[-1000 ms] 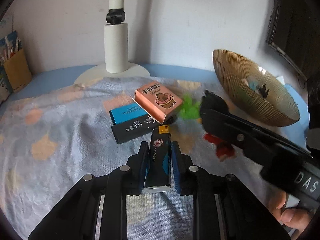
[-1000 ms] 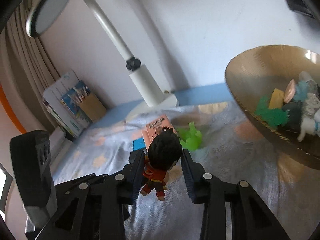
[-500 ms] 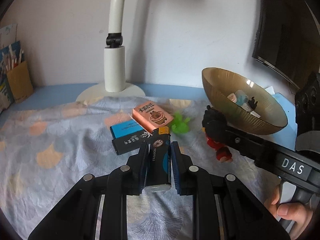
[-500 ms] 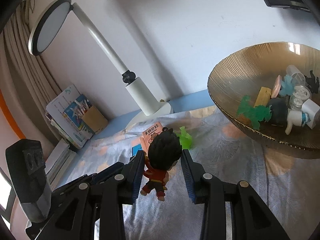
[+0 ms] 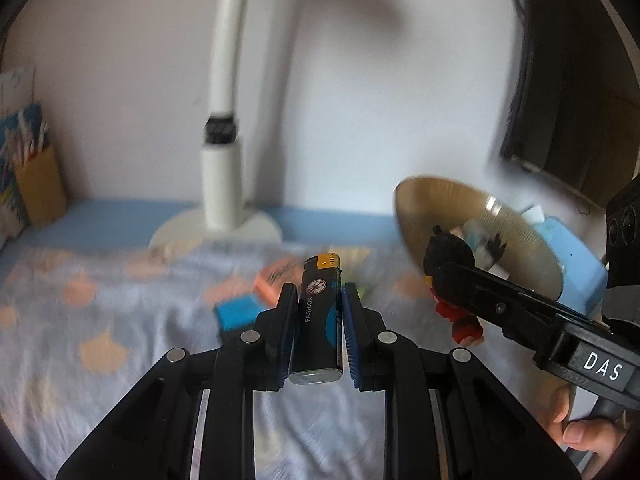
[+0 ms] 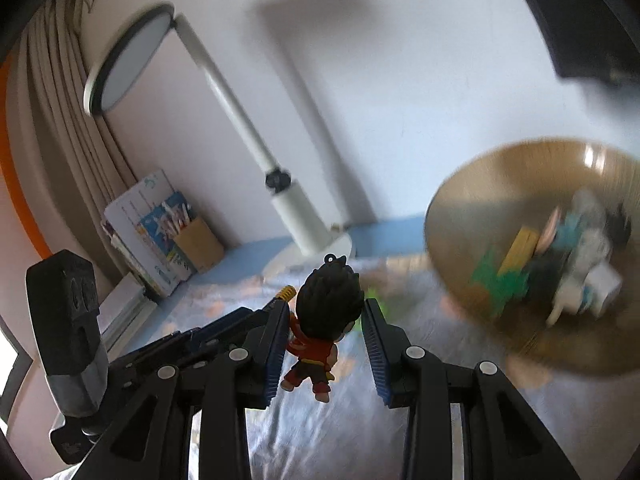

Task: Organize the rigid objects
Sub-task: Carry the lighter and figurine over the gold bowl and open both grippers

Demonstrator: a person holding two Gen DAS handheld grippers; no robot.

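Note:
My left gripper (image 5: 318, 300) is shut on a black lighter (image 5: 319, 320) with an orange top, held above the patterned cloth. My right gripper (image 6: 326, 312) is shut on a small figurine (image 6: 324, 316) with black hair and red clothes; it also shows in the left wrist view (image 5: 452, 264), in front of the bowl. The brown ribbed bowl (image 6: 476, 204) stands at the right and holds several small toys; it also shows in the left wrist view (image 5: 432, 200). The left gripper with the lighter shows in the right wrist view (image 6: 256, 314), just left of the figurine.
A white desk lamp (image 5: 222, 184) stands at the back centre. An orange box (image 5: 276, 280) and a blue box (image 5: 236, 314) lie on the cloth (image 5: 100, 320). A pen holder with books (image 6: 176, 236) stands far left. A blue box (image 5: 576, 256) sits behind the bowl.
Both grippers have risen from the cloth with their objects. The right gripper has moved towards the bowl with the figurine. The boxes on the cloth now look farther away.

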